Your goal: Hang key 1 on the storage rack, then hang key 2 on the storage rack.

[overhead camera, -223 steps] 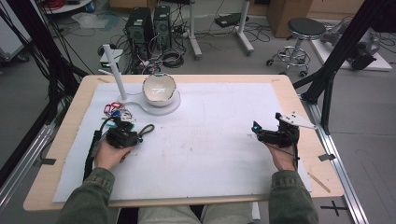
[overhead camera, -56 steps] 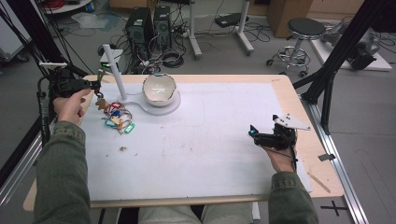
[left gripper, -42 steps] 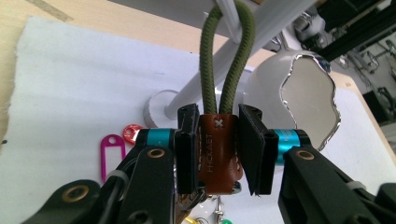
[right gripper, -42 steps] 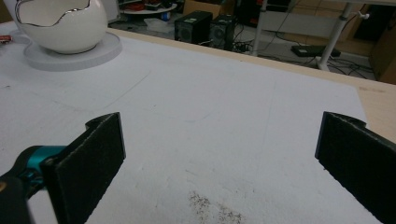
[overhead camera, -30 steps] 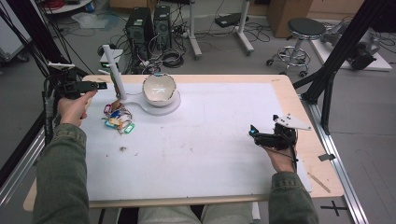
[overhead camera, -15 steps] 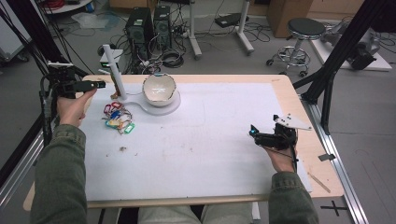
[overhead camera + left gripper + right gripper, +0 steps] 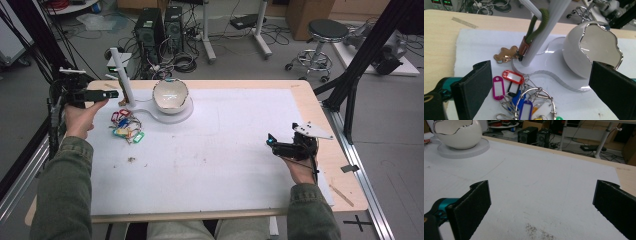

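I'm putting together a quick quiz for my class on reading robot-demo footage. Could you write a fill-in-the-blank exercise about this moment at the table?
1. The green loop of the brown bear keychain hangs on a peg of the white ____.
2. The bunch of coloured key tags lies on the mat, ____ the eggshell-shaped bowl.
3. Both the left gripper and the right gripper have their jaws ____.

Missing words: stand; outside; open
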